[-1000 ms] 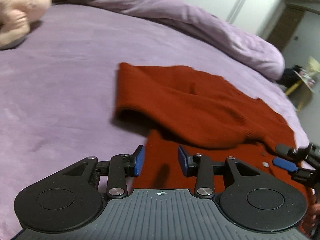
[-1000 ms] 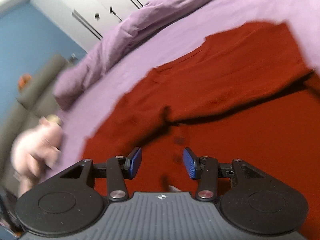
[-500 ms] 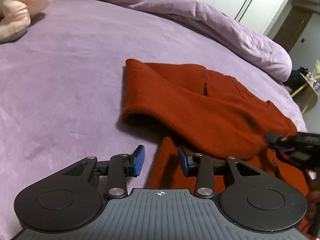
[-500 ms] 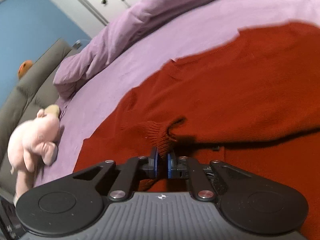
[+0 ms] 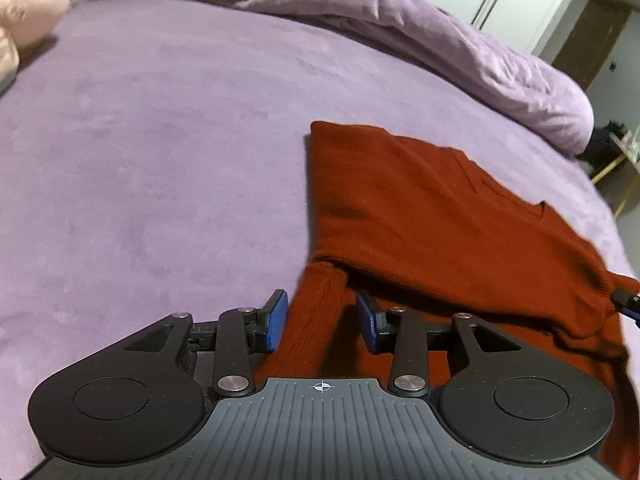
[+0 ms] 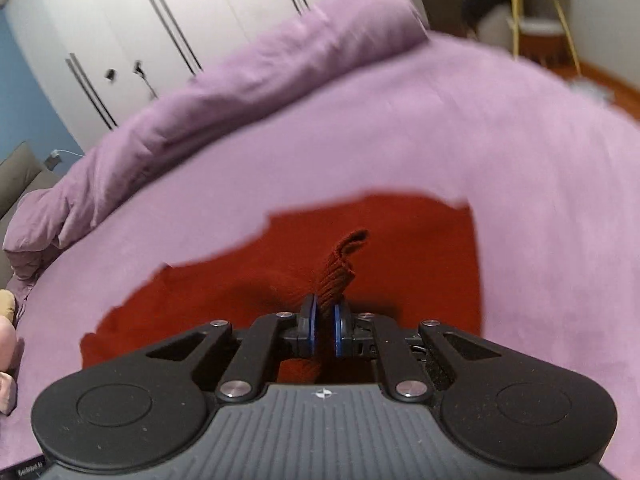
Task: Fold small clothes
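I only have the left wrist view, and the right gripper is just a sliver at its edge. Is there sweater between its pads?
Observer: Yes. In the right wrist view a ribbed edge of the red sweater sits between the pads of the right gripper, though its jaws are opening.
Operator: Is that edge lying flat?
Observer: No, it sticks up ahead of the pads and its tip curls over, above the flat body of the garment.
Operator: What lies past the sweater on that side?
Observer: Purple bedspread, and further back a blue wall beside the white wardrobe.
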A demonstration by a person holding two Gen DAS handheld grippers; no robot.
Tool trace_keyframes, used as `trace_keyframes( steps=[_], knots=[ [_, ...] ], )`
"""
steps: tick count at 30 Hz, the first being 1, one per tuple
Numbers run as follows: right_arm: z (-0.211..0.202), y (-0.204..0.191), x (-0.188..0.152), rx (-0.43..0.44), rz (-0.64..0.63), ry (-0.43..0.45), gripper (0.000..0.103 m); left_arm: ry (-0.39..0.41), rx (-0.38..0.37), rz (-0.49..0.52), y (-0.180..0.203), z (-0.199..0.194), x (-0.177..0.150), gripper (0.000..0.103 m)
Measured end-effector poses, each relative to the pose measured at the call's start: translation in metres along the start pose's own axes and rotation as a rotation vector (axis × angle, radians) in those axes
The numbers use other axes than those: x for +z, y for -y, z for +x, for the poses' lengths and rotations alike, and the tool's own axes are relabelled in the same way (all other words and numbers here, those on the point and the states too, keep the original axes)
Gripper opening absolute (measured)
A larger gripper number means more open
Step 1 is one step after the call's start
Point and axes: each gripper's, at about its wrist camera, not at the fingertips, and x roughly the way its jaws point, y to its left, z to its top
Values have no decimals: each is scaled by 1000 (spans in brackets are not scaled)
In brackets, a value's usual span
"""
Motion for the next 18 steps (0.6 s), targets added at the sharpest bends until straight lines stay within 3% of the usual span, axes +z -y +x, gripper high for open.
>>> trace_keyframes(
  steps=[2, 5, 11, 14, 18],
  knots=[
    [2, 17, -3, 32, 69, 8, 18, 1, 9, 19, 3, -1, 0, 41],
    [7, 34, -6, 74, 111, -15, 32, 0, 11, 21, 3, -4, 0, 41],
    [25, 21, -5, 97, 64, -25, 33, 15, 1, 30, 11, -14, 4, 41],
    [22, 27, -7, 144, 109, -33, 43, 18, -32, 32, 16, -20, 6, 42],
    [17, 23, -20, 162, 83, -32, 48, 37, -57, 59, 27, -21, 9, 43]
  ],
)
